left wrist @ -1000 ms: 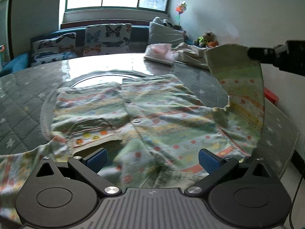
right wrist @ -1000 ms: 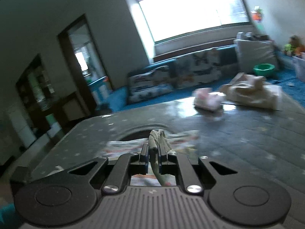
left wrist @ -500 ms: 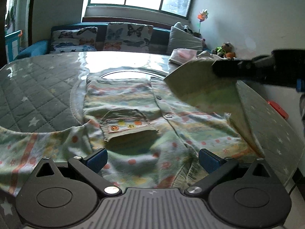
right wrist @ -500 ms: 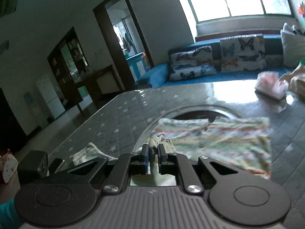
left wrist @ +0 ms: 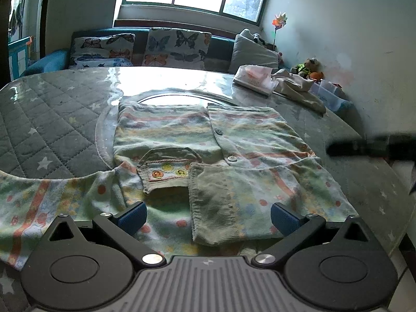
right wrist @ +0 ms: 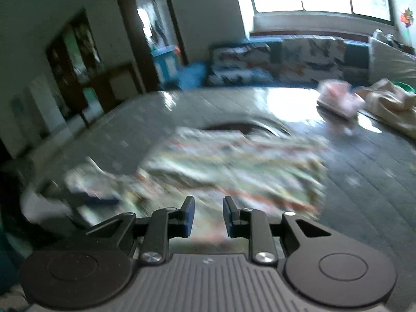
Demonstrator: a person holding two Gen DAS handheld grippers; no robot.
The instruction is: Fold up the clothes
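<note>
Striped baby cardigan [left wrist: 197, 140] lying button side up on the quilted table [left wrist: 46, 119], over the table's round inset. The sleeve on the right side [left wrist: 226, 202] is folded inward across the chest, its ribbed cuff just beside the small pocket [left wrist: 166, 169]. The other sleeve [left wrist: 44, 202] remains spread outward from the cardigan's body, lying flat toward the near left table edge, its long axis running roughly crosswise to the button line.

Left gripper [left wrist: 208, 215]: jaws spread wide, nothing between the pads, hovering over the near hem of the cardigan, with the spread sleeve directly beside its left finger.

Right gripper [right wrist: 206, 217]: jaws opening, a narrow gap showing and no cloth between the pads; the view is blurred, and the cardigan [right wrist: 228, 166] lies ahead and below it. In the left wrist view this gripper appears as a dark bar [left wrist: 371, 148] beyond the cardigan's right edge, well apart from the spread sleeve.

Judgement: the left gripper is the nearer one for the remaining sleeve fold, which would carry the cuff inward toward the pocket
</note>
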